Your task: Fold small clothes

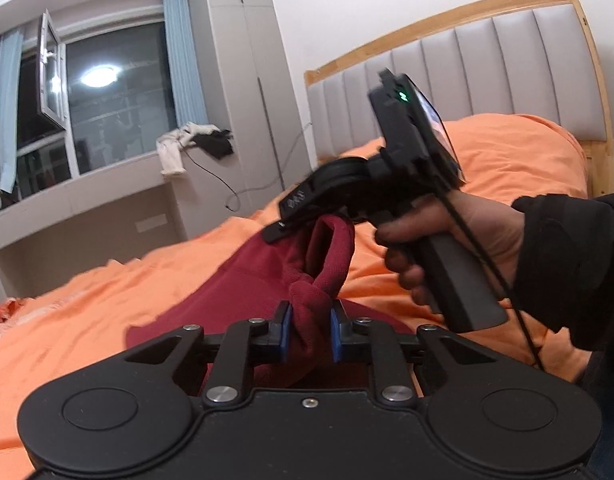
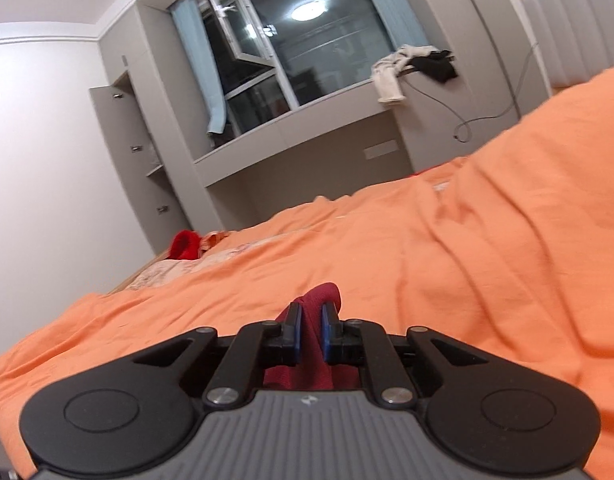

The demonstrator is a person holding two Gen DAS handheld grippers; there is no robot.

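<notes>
Both claws grip the same dark red garment, which lies on the bed's orange cover. From the left wrist view, my left claw is closed on a bunched, twisted fold of the red cloth, its blue pads pressing the fabric from either side. Beyond that fold the garment rises in a loop to my right claw, seen here from the side and blurred; its dark fingers meet the top edge of the cloth. A hand in a dark sleeve holds the right claw's grey handle, and a black cable hangs beside it. The rest of the garment spreads flat over the cover toward the lower left of this view.

From the right wrist view, my right claw is closed on a narrow ridge of the same red cloth, which stands up between the blue pads and continues below them toward the claw body. The orange cover fills the middle of this view in soft wrinkles.

Background, both views: a padded grey headboard in a wooden frame; a window with one sash swung open and pale blue curtains; a ledge below it bearing a heap of white and black clothing; a cable trailing down from that ledge. A bright red item lies at the far edge of the bed, well apart from the garment; what it is I cannot tell.
</notes>
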